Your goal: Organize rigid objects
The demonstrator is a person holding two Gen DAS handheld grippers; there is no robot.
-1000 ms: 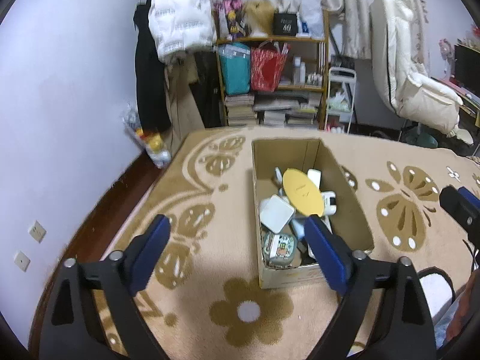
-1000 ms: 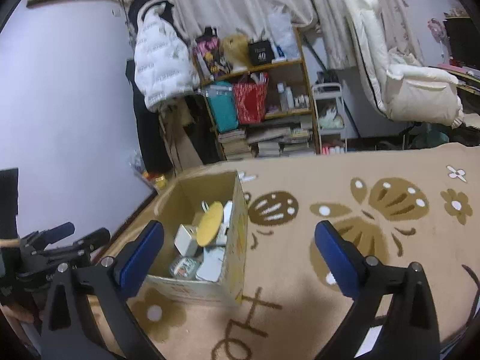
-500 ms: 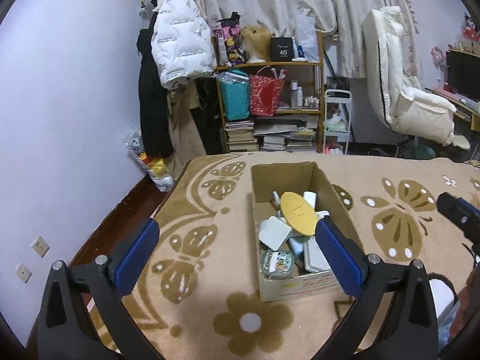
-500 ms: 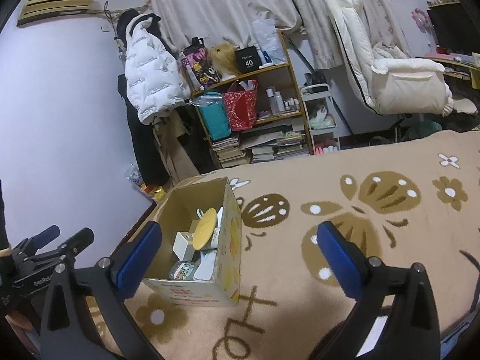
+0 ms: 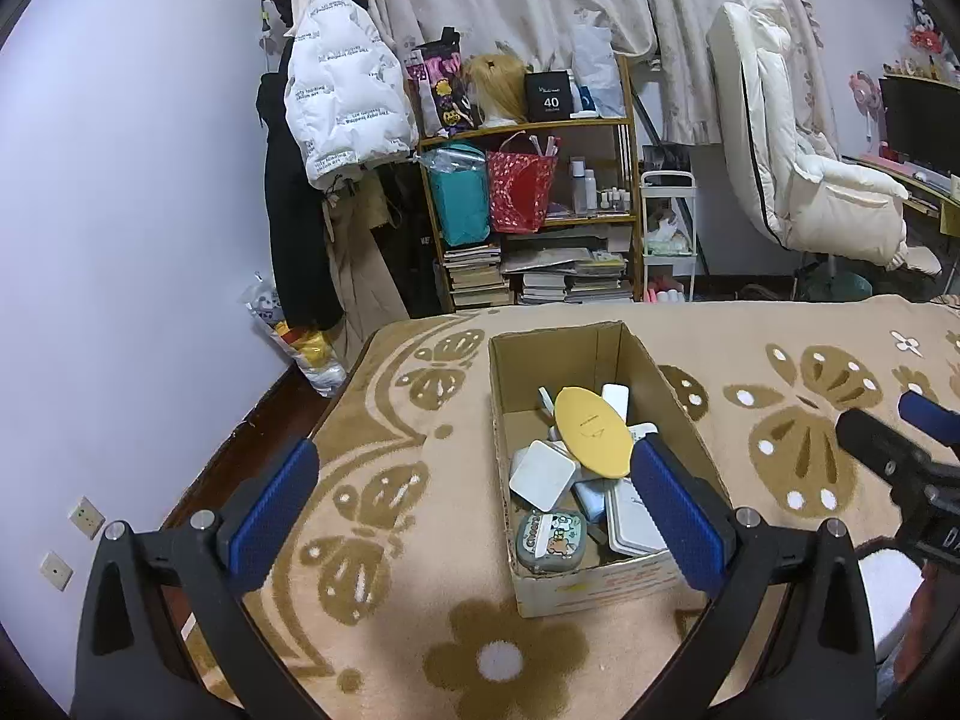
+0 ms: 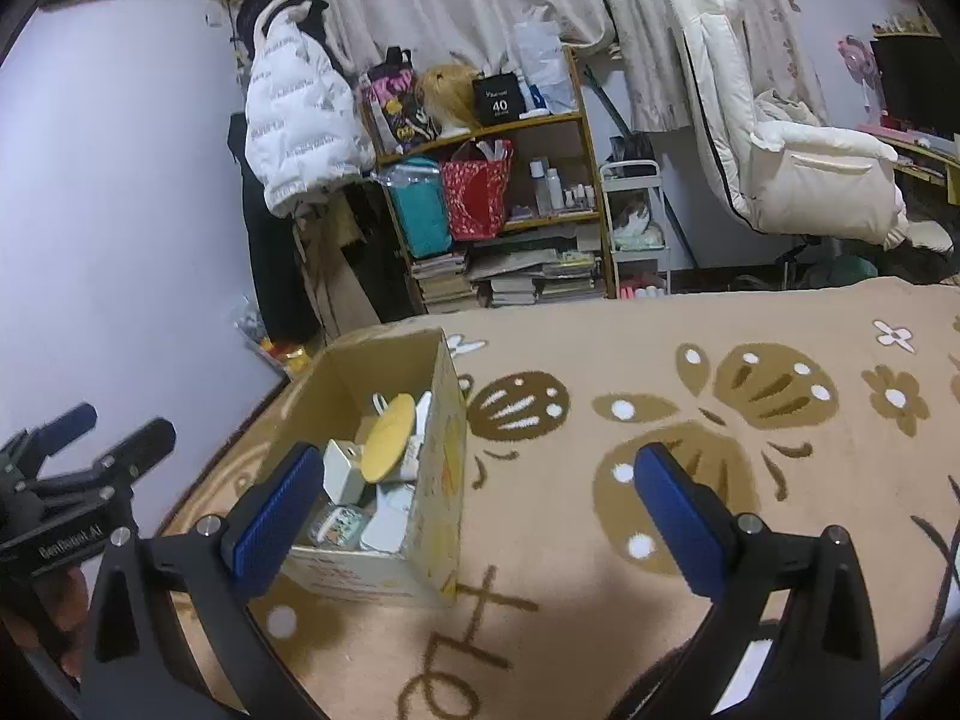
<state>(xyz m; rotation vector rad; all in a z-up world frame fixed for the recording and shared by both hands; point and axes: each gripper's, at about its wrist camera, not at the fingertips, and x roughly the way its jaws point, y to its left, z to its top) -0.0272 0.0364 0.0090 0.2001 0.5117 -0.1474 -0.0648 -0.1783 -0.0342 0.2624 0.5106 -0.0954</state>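
Tan butterfly-patterned blanket (image 5: pixel 780 360) bears a cardboard box (image 5: pixel 591 348); both tongs (image 5: pixel 474 495) (image 6: pixel 474 501) gape wide, empty.

A white puffer jacket (image 5: pixel 345 90) hangs on the wall above dark clothes. Beside it stands a wooden shelf (image 5: pixel 624 138) holding a teal bag (image 5: pixel 459 201), a red bag (image 5: pixel 519 192), small bottles and stacks of books (image 5: pixel 540 282). A white chair (image 5: pixel 804 168) stands at the right, before pale curtains (image 5: pixel 540 0). A tan blanket with brown butterflies (image 5: pixel 384 498) covers the foreground.
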